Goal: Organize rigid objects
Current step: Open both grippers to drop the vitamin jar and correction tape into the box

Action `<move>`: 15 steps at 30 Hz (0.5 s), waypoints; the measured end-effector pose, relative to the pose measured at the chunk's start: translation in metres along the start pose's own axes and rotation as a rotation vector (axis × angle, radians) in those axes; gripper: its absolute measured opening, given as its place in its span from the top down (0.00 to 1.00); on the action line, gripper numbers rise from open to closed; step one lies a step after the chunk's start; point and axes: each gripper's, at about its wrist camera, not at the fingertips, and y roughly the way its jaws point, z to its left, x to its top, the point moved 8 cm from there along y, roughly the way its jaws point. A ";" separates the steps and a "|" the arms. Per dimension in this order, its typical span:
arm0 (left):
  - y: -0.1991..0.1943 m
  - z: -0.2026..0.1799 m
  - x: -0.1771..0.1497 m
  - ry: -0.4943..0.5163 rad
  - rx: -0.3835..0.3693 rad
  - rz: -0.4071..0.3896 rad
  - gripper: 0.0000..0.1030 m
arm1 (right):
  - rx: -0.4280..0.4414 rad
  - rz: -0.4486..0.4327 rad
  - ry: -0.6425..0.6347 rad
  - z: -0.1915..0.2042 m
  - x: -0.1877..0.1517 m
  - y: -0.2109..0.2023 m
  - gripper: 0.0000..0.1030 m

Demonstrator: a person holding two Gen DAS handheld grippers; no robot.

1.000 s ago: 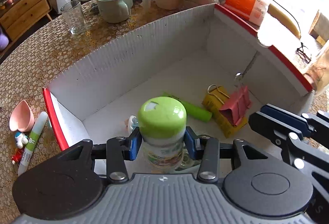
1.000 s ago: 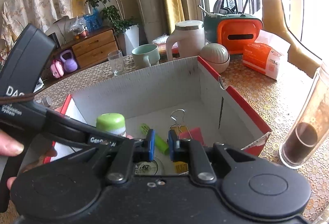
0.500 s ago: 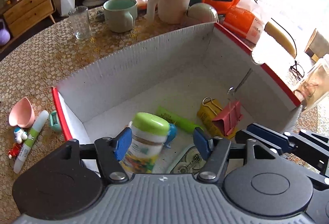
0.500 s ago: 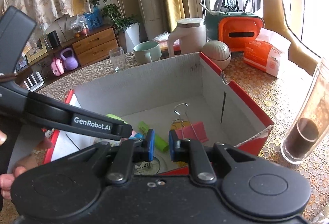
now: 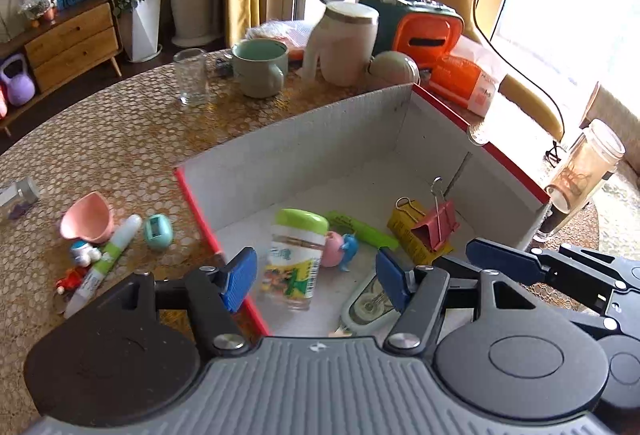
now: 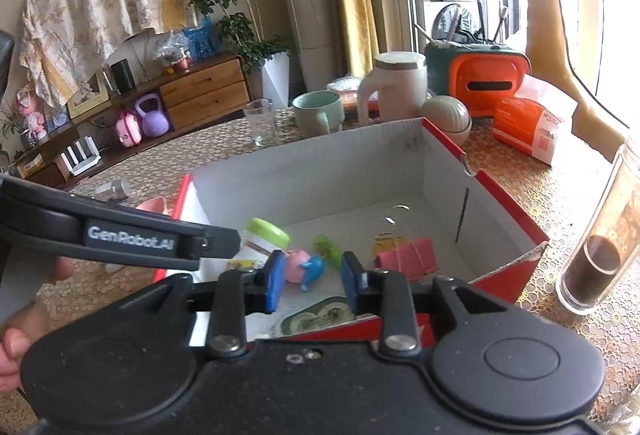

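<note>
A white cardboard box (image 5: 320, 139) with a red rim holds a green-lidded bottle (image 5: 298, 255), a pink binder clip (image 5: 436, 227), a green highlighter (image 5: 360, 229), a pink and blue toy (image 5: 340, 245) and a round tape case (image 5: 368, 309). My left gripper (image 5: 316, 281) hangs open above the box's near corner, and the bottle stands free beyond its pads. My right gripper (image 6: 312, 283) hovers over the box's (image 6: 320, 171) near rim. Its jaws are opening with nothing between them. In that view the bottle (image 6: 266, 233) is partly hidden by the left gripper's body.
Left of the box lie a pink scoop (image 5: 86, 217), a marker (image 5: 104, 263), a teal egg-shaped thing (image 5: 158, 231) and small figurines (image 5: 84, 251). Behind it stand a glass (image 5: 191, 81), a green mug (image 5: 260, 69) and a white jug (image 5: 348, 43). A tall jar (image 6: 600, 255) stands right.
The left gripper let go of the green-lidded bottle, opened and drew back and up, leaving the bottle in the box. The right jaws have parted from shut.
</note>
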 end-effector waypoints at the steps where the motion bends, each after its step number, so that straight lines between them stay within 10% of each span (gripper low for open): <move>1: -0.005 0.004 -0.002 -0.003 0.001 -0.006 0.37 | 0.002 -0.001 -0.005 0.003 -0.001 -0.001 0.66; 15: -0.063 0.053 -0.030 -0.051 0.009 -0.072 0.37 | 0.037 -0.012 -0.068 0.053 -0.004 -0.021 0.51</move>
